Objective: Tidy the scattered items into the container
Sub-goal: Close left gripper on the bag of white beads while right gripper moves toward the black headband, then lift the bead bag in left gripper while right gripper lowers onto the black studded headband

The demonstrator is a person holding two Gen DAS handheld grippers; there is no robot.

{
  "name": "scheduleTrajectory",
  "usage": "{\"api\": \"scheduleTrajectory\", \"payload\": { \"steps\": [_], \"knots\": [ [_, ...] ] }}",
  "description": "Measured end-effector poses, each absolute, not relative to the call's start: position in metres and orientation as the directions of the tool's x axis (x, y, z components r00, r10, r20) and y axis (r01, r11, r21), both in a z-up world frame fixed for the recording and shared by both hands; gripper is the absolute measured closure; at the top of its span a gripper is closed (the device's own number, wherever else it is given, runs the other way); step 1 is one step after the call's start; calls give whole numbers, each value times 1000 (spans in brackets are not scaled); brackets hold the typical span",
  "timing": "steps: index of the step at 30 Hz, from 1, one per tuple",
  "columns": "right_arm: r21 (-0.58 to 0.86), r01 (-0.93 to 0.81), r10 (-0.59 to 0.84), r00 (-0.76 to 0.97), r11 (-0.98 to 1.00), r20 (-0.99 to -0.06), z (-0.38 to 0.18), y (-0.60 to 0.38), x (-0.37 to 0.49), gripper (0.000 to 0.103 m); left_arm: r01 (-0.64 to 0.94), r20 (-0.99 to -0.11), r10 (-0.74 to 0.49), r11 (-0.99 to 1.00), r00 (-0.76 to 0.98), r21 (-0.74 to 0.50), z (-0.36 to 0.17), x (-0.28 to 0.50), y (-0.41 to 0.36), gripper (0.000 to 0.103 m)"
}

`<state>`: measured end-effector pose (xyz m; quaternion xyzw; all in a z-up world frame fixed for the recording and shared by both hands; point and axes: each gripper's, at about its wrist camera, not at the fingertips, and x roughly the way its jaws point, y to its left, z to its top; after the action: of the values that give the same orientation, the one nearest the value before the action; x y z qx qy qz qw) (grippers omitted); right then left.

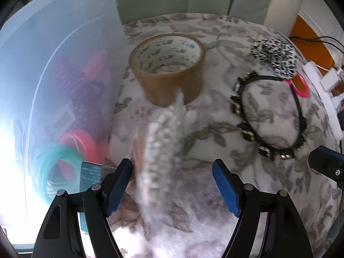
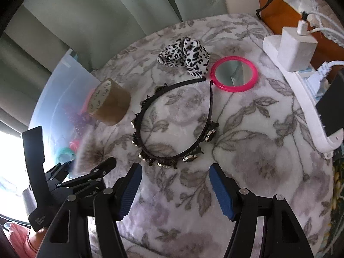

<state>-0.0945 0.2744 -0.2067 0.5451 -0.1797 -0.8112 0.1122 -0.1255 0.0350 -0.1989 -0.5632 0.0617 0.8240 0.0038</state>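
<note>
A: We see a white blanket (image 2: 247, 150) with a grey leaf pattern, and a brown tape roll (image 1: 169, 68) whose inner core is white with green print.

B: Yes, and we see a black headband (image 2: 172, 126), a black-and-white leopard bow (image 2: 187, 53), a pink-rimmed mirror (image 2: 234, 73). In the translucent container (image 1: 64, 75) we see pink and teal rings (image 1: 62, 163).

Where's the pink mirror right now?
In the right wrist view, the pink mirror lies far right on the floral cloth, beside the leopard-print bow, at the headband tips.
</note>
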Motion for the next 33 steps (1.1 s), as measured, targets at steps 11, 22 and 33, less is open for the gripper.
{"api": "scheduleTrajectory", "payload": {
  "steps": [11,22,33],
  "knots": [
    [391,40,-374,-393,-920,-840,-202,258,-107,34,-55,-915,-75,-993,-396,105,-195,-127,31,38],
    [392,123,-406,-408,-912,-818,-195,236,-119,35,-41,-904,-19,-998,-427,41,-184,-124,17,77],
    [363,253,-432,-324,-897,-842,-209,202,-129,61,-75,-917,56,-997,-394,-29,-185,-121,13,77]
  ]
}}
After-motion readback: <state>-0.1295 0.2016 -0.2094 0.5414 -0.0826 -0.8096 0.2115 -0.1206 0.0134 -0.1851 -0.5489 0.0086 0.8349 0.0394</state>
